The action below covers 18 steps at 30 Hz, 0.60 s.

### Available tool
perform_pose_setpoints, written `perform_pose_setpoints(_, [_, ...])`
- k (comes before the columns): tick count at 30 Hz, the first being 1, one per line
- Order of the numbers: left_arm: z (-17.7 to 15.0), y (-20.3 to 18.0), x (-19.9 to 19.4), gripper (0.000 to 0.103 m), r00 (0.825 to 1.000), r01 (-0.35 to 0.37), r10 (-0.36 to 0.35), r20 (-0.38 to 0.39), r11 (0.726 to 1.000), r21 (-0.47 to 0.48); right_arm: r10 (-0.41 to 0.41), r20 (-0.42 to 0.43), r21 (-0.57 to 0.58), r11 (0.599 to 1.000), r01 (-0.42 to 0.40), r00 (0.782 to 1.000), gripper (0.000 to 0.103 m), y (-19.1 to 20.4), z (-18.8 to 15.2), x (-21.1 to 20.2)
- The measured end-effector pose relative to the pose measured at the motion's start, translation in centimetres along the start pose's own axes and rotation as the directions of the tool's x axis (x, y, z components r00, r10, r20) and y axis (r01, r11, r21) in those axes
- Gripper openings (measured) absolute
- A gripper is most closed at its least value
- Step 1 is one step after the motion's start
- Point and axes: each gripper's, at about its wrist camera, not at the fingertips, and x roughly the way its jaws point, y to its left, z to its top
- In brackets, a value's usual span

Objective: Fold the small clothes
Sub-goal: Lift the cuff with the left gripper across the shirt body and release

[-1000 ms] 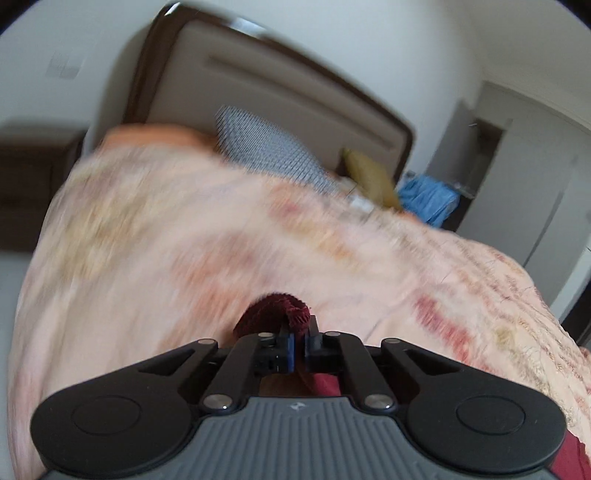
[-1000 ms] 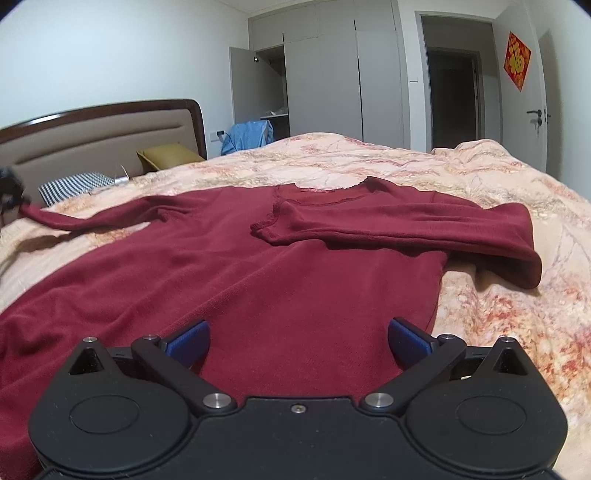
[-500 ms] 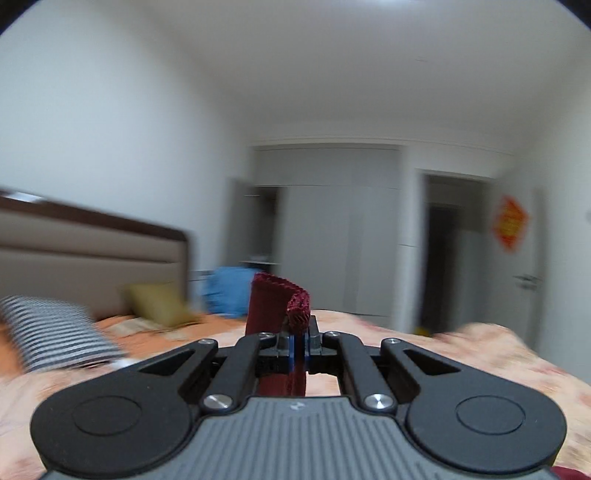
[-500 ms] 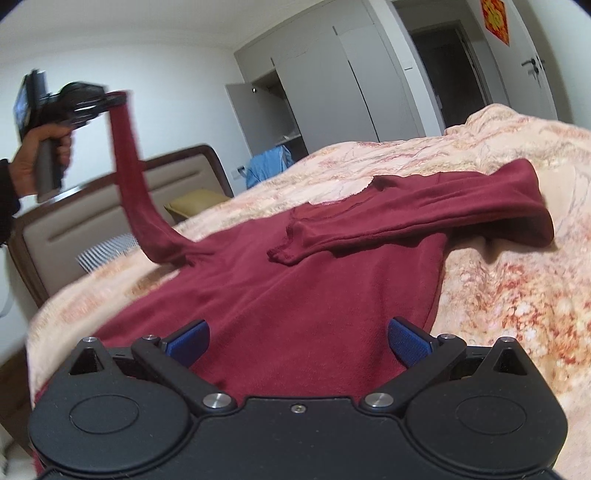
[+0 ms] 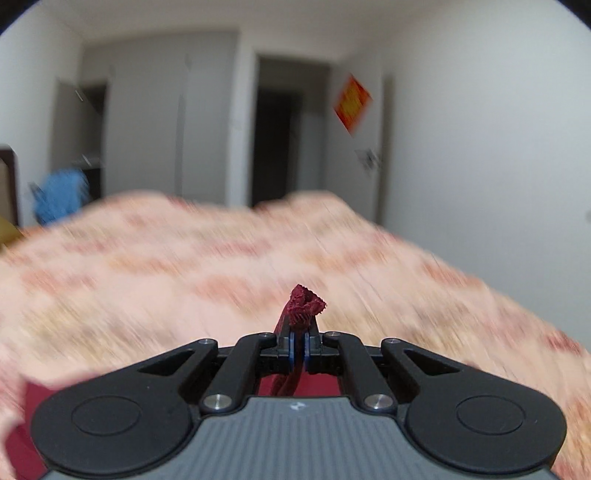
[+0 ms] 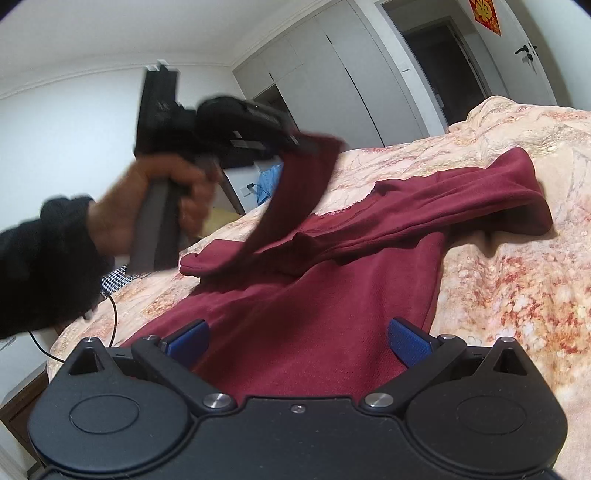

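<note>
A dark red long-sleeved top [image 6: 314, 314] lies spread on the bed, its right sleeve [image 6: 461, 195] folded across the chest. My left gripper [image 5: 298, 332] is shut on the cuff [image 5: 304, 306] of the other sleeve. In the right wrist view that gripper [image 6: 295, 142], held by a hand [image 6: 155, 206] in a black sleeve, hangs in the air over the top's left side. The lifted sleeve [image 6: 295, 199] trails from it down to the shoulder. My right gripper [image 6: 297, 341] is open just above the top's lower part, with nothing between its blue pads [image 6: 410, 341].
The bed carries a peach flowered cover [image 6: 517, 288]. A checked pillow [image 6: 118, 277] and a black cable [image 6: 112, 321] lie at the left. Beyond the bed stand white wardrobes [image 6: 332, 81], a dark doorway [image 5: 277, 144], a blue garment [image 5: 61, 192] and a door with a red decoration [image 6: 485, 14].
My left gripper has swung up and across from the bed's left side toward the middle, carrying the sleeve cuff into the air. The right gripper has tilted and stayed open over the top.
</note>
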Motion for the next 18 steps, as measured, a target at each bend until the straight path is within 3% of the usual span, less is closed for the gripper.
perform_pose_setpoints(3, [-3.0,0.6,1.7,0.006,0.987,0.091,-0.100,-0.123,0.993,-0.074,-0.001,0.001,-0.002,1.000,0.001,1.000,0.103,0.0,0.1,0.1])
perform_pose_setpoints(6, [-4.7,1.5,1.9,0.009,0.972,0.144,-0.160,-0.172,0.984,-0.101,0.000,0.001,-0.001,1.000,0.000,1.000,0.103,0.0,0.1,0.1])
perform_pose_setpoints(7, [-5.2,1.9,1.2,0.015,0.970,0.151,-0.167,-0.178,0.984,-0.099,0.001,0.000,0.000,1.000,-0.001,1.000,0.103,0.0,0.1,0.1])
perform_pose_setpoints(9, [-5.4,2.3,0.3,0.039,0.968,0.159,-0.173,-0.182,0.983,-0.091,0.001,0.000,0.001,1.000,-0.001,1.000,0.103,0.0,0.1,0.1])
perform_pose_setpoints(10, [-5.5,2.7,-0.4,0.063,0.971,0.152,-0.165,-0.174,0.985,-0.084,0.001,0.000,0.002,1.000,-0.001,1.000,0.103,-0.1,0.1,0.1])
perform_pose_setpoints(11, [-5.0,2.9,-1.2,0.073,0.976,0.143,-0.153,-0.154,0.987,-0.075,0.001,0.000,0.002,1.000,-0.001,1.000,0.103,-0.1,0.1,0.1])
perform_pose_setpoints(15, [-4.9,4.8,-4.5,0.077,0.985,0.109,-0.113,-0.132,0.994,-0.030,-0.001,-0.003,0.004,1.000,0.001,1.000,0.103,-0.1,0.2,0.3])
perform_pose_setpoints(17, [-5.3,6.0,-6.2,0.091,0.991,0.057,-0.058,-0.120,0.998,-0.013,0.000,-0.003,0.007,1.000,0.000,1.000,0.103,-0.2,0.2,0.3])
perform_pose_setpoints(18, [-5.6,6.8,-7.1,0.093,0.994,0.028,-0.028,-0.108,1.000,-0.003,0.000,-0.003,0.008,1.000,0.000,1.000,0.103,-0.2,0.2,0.4])
